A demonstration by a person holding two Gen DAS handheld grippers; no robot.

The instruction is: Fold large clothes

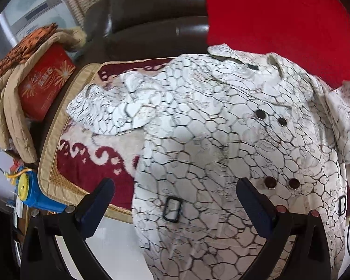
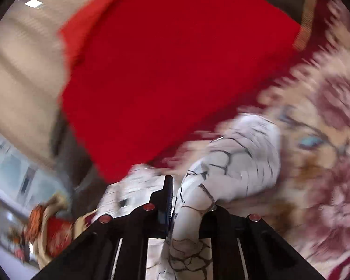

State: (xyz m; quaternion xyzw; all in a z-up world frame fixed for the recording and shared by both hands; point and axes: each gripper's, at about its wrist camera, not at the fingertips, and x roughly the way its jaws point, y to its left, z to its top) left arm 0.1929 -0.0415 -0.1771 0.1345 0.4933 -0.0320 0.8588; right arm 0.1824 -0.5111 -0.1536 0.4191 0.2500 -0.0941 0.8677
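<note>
- White crackle-print coat lies flat on patterned sofa cover.
- Right gripper: jaws clamped on the sleeve. Carry it over the body w/o dragging.
- Left gripper: jaws apart, empty, over the hem. Pin the body there.

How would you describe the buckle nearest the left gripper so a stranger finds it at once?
Start at the white crackle-print coat spread on the red patterned rug. Near its lower left edge lies a black buckle. It is a hollow rectangle, unlike the round buttons to its right.
</note>
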